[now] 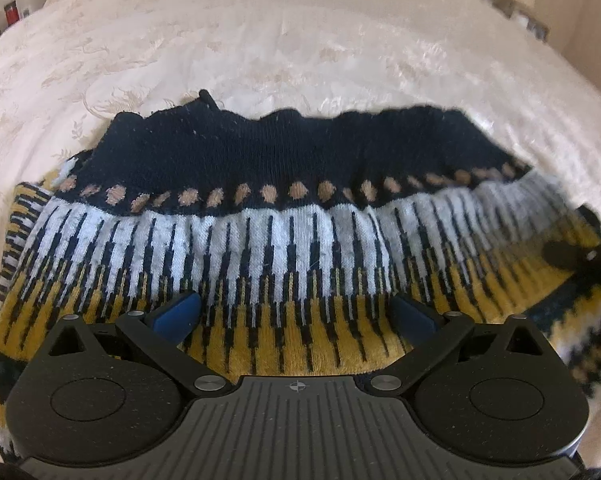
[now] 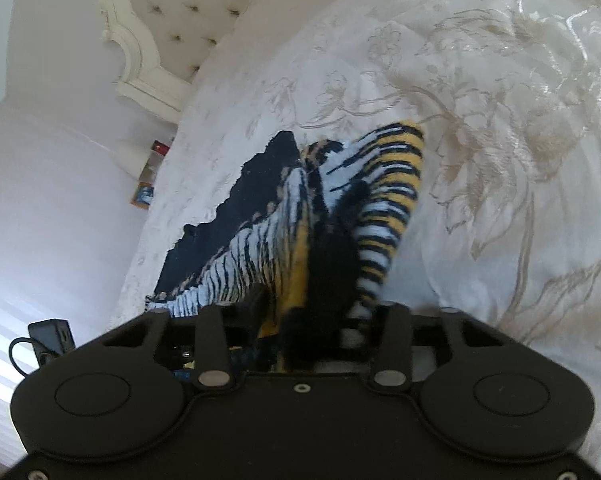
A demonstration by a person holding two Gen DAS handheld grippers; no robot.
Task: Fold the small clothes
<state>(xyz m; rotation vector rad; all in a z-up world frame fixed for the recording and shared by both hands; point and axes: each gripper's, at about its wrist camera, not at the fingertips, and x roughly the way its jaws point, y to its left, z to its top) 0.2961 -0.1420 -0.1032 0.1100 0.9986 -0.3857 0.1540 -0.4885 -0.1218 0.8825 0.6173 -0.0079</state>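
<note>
A small knitted garment (image 1: 284, 240) with a dark navy band, tan dots and white, black and yellow stripes lies on a cream bedspread (image 1: 260, 40). My left gripper (image 1: 296, 312) is open just above its yellow part, blue pads (image 1: 178, 312) spread wide, holding nothing. In the right wrist view the same garment (image 2: 276, 240) is bunched and lifted. My right gripper (image 2: 300, 336) is shut on a fold of it, with the fingertips hidden by cloth. The right gripper also shows at the right edge of the left wrist view (image 1: 580, 258).
A tufted cream headboard (image 2: 172, 12) stands at the back left in the right wrist view. A black charger with cable (image 2: 50, 336) lies on the floor beside the bed. Small items (image 2: 148, 176) sit by the bed's edge. A bedside clutter (image 1: 8, 16) shows far left.
</note>
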